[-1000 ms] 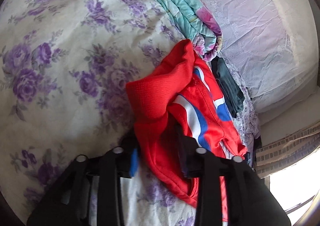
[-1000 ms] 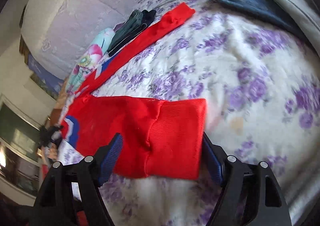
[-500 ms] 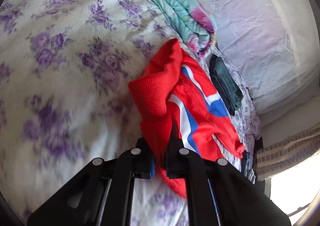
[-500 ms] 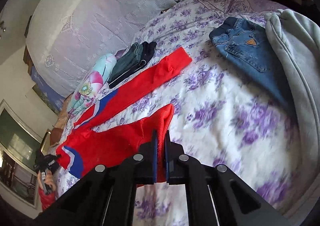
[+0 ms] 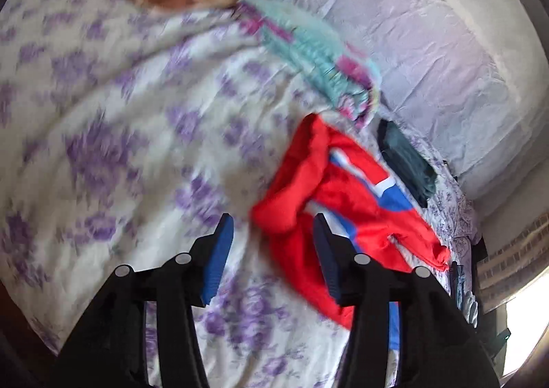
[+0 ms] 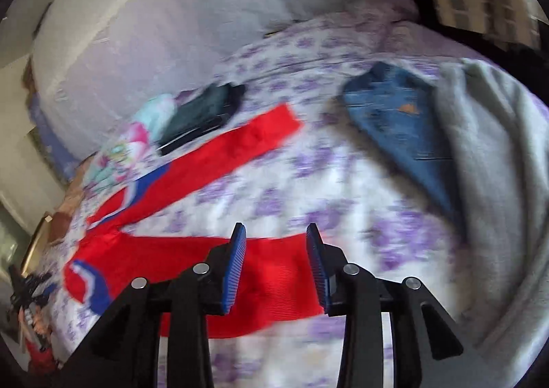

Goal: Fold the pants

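The red pants (image 6: 240, 151) lie spread out on a bed with a purple flower sheet (image 6: 343, 189). They have blue and white stripes near the top. One leg stretches far across the bed toward a dark folded cloth (image 6: 202, 113). The other leg lies flat and close, right under the right gripper (image 6: 276, 233).

The right gripper has just been opening. Its two blue pads stand apart, one on each side of the near leg's end. They do not press on it, and the leg seems to rest on the sheet.

In the left view the top part of the pants (image 5: 343, 196) sits in a bunched heap. The left gripper (image 5: 272, 221) has also just been opening. Its pads are spread, and the edge of the red heap shows in the gap between them, but nothing is pinched.

Blue jeans (image 6: 401, 124) and a grey blanket (image 6: 494, 154) lie off to the right. A folded teal flower cloth (image 5: 315, 55) lies by the big pale pillow (image 5: 429, 45). Both pictures are blurry.
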`<state>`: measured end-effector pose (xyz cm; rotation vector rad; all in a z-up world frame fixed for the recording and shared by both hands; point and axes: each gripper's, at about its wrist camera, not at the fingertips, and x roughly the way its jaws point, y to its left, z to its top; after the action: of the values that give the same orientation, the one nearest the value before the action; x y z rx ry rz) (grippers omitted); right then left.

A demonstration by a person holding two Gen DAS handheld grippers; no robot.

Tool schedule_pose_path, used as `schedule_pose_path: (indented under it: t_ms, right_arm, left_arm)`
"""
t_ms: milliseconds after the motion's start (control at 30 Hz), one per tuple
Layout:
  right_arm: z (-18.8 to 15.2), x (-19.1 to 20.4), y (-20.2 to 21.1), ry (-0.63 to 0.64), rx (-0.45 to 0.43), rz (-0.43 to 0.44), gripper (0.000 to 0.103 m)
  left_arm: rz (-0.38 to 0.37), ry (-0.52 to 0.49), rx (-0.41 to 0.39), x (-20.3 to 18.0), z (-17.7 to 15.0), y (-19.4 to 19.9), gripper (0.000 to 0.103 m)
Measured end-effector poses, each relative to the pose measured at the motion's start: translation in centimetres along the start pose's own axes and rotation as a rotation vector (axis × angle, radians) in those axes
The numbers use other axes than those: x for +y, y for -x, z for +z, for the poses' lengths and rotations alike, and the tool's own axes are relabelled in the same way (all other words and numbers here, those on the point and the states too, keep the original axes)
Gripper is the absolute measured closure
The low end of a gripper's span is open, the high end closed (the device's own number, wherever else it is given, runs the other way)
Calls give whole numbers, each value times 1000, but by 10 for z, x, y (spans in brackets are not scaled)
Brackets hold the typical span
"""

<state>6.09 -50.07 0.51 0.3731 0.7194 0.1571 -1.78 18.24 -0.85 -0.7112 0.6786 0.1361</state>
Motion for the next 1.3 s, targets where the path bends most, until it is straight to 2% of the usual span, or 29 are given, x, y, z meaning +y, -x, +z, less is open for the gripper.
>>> schedule_pose_path:
  t_ms: [100,200,267,300,333,367,400,500,567,633,733,833,900,967,1033,1100,1167,1233,1300]
  right_arm:
    - [-10,40,-29,69,81,94,61]
    - [-22,75,-63,123,166,158,57]
    - [-30,87,-85,147,222,175,53]
    - [-33,85,-97,156,252,159,53]
    - [-36,79,-103,151,267,142,53]
    - [-37,71,-106,132,268,154,57]
    - [-36,63,-105,102,261,180,61]
    - [-33,57,-86,60,244,157,58]
    - [-27,70,-76,102,197,153,48]
    - [-18,88,-77,139,172,180,46]
    - [-2,113,-96,152,174,212,46]
    - [6,139,-122,184,209,244,39]
    - [1,149,-144,189,255,232,37]
    - [-11,148,-169,189,340,217,36]
    - [-13,148,-171,214,317,218,37]
    - [-7,154,-167,213,331,200,37]
    - [5,167,-164,220,312,222,37]
    - [17,184,-167,229,296,244,37]
    - [27,205,-175,234,282,286,37]
  left_arm:
    - [-84,-82,58,-36,4,-16,47]
    - [-93,-173,138,-77,2,-57,43]
    - [-62,-242,191,-92,-1,-92,43]
    - [8,-253,204,-91,-2,-113,43]
    - [66,-252,210,-86,-2,-126,43]
    - [83,-249,217,-81,-2,-134,46]
    - [63,-238,224,-74,0,-138,47]
    - [24,-203,221,-75,7,-125,44]
    - [-52,-174,193,-82,16,-114,41]
    - [-80,-185,167,-98,24,-112,32]
    - [-33,-199,134,-111,39,-123,26]
    - [41,-149,203,-101,49,-159,26]
    - [50,-118,255,-89,49,-177,26]
    - [43,-135,247,-88,49,-178,26]
    - [41,-139,253,-90,51,-173,26]
    - [15,-104,244,-88,61,-167,26]
    - [-4,-74,198,-87,79,-159,25]
    - [18,-71,159,-84,98,-159,21]
    - [42,-61,169,-78,110,-170,21]
